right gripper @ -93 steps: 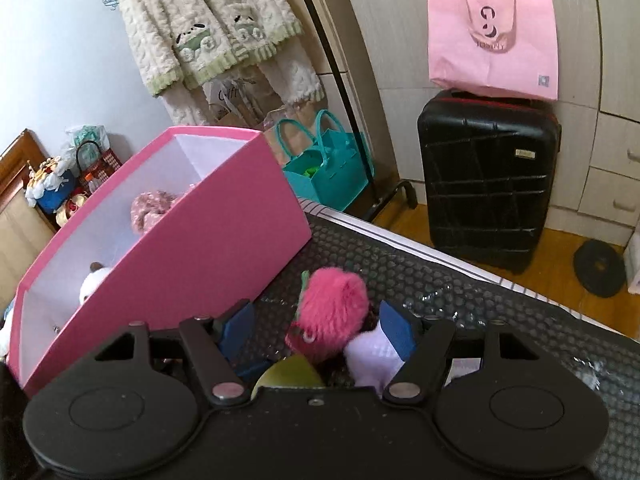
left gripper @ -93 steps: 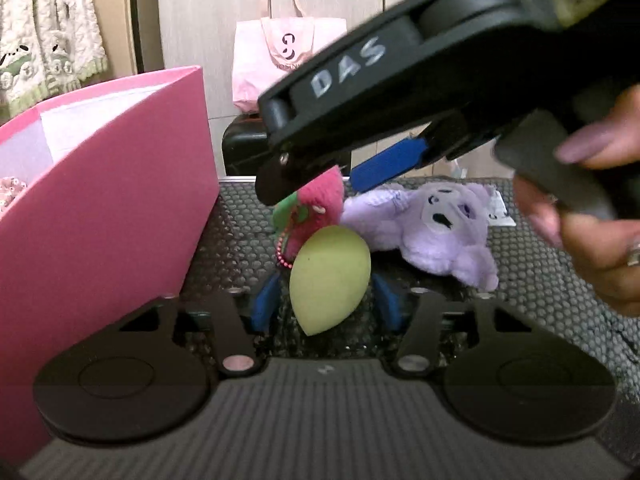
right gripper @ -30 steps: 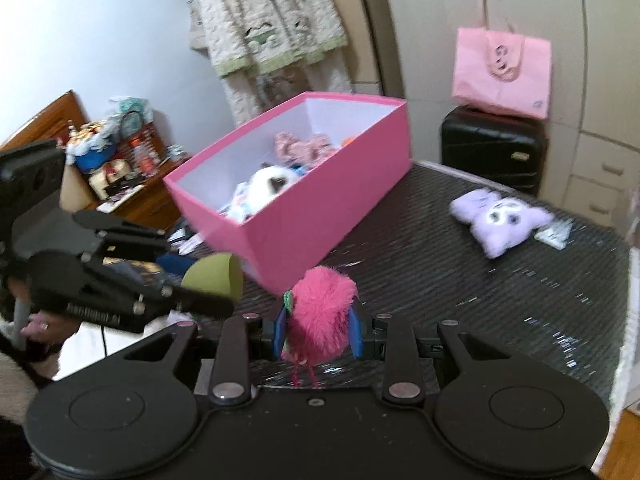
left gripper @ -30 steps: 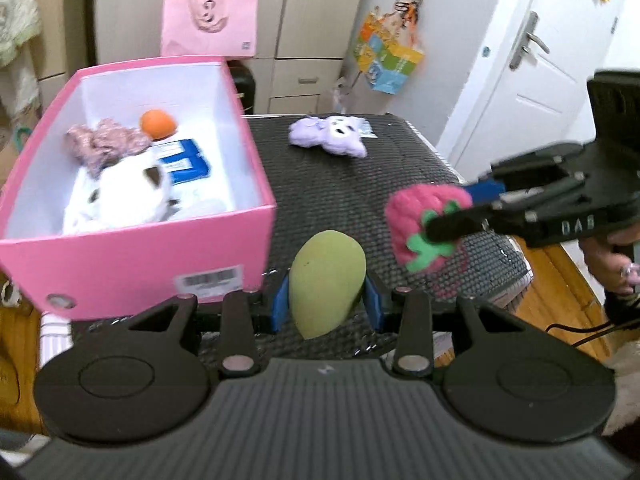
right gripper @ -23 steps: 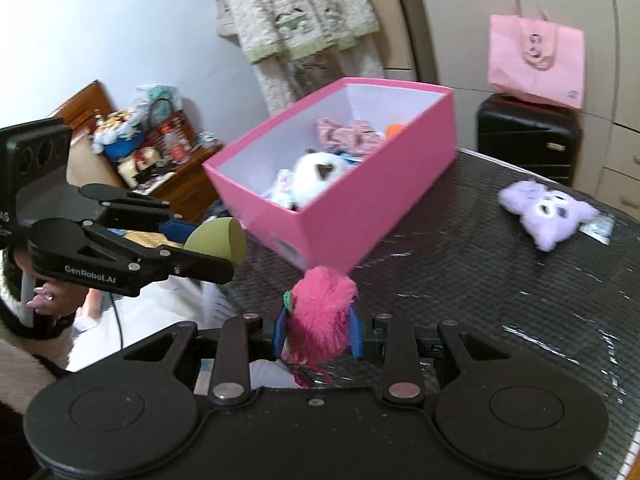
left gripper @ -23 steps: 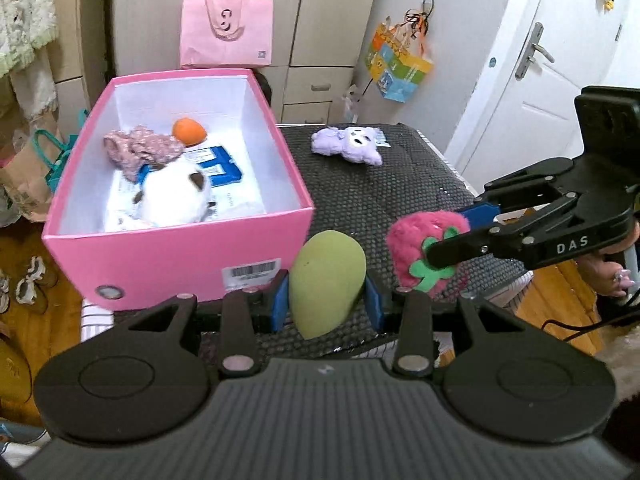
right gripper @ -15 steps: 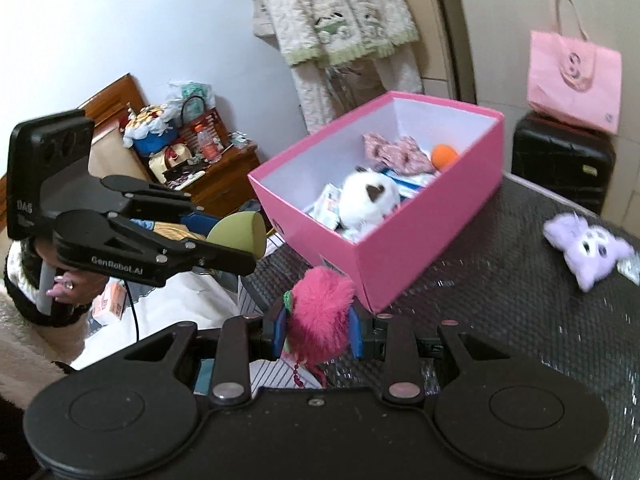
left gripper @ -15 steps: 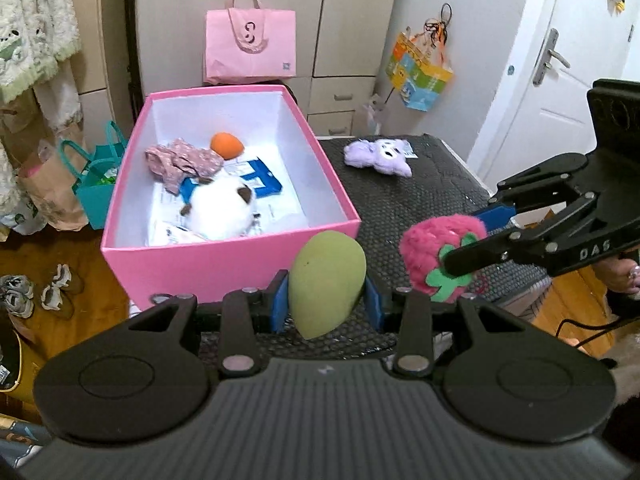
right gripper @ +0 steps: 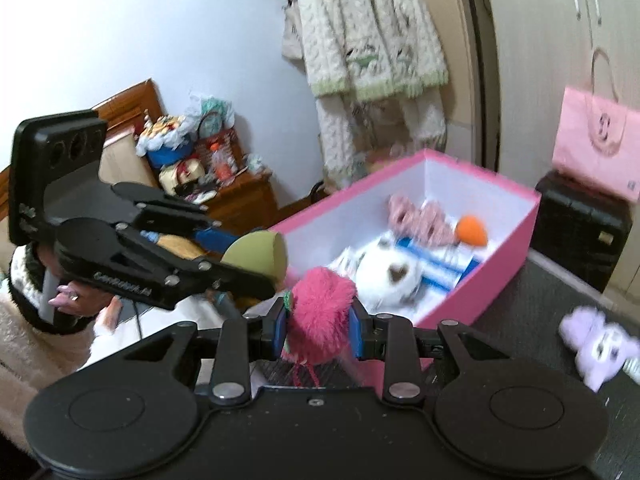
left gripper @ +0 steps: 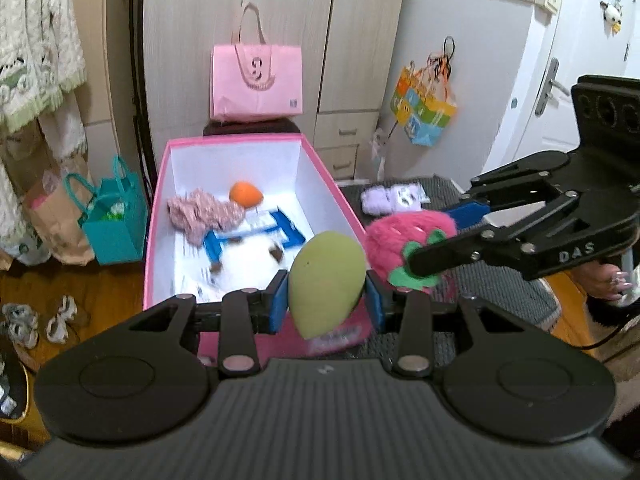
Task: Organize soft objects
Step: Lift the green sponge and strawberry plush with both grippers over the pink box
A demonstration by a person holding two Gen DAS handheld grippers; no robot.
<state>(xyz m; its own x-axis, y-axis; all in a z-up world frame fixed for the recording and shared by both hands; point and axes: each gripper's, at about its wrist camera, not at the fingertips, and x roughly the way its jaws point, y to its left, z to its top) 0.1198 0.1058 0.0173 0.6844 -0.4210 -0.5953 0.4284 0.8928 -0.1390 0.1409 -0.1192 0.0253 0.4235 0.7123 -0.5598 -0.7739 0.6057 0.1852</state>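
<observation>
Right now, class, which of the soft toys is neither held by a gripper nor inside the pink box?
The purple plush. It lies alone on the dark table, beyond the pink box.

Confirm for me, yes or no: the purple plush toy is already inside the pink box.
No, the purple plush toy lies on the dark mat outside the pink box, beside its right wall.

Your left gripper (left gripper: pixel 326 300) sits just before the box (left gripper: pixel 348 208); your right gripper (left gripper: pixel 416 252) is beside it, rightward; the plush (left gripper: pixel 390 198) lies beyond.
</observation>
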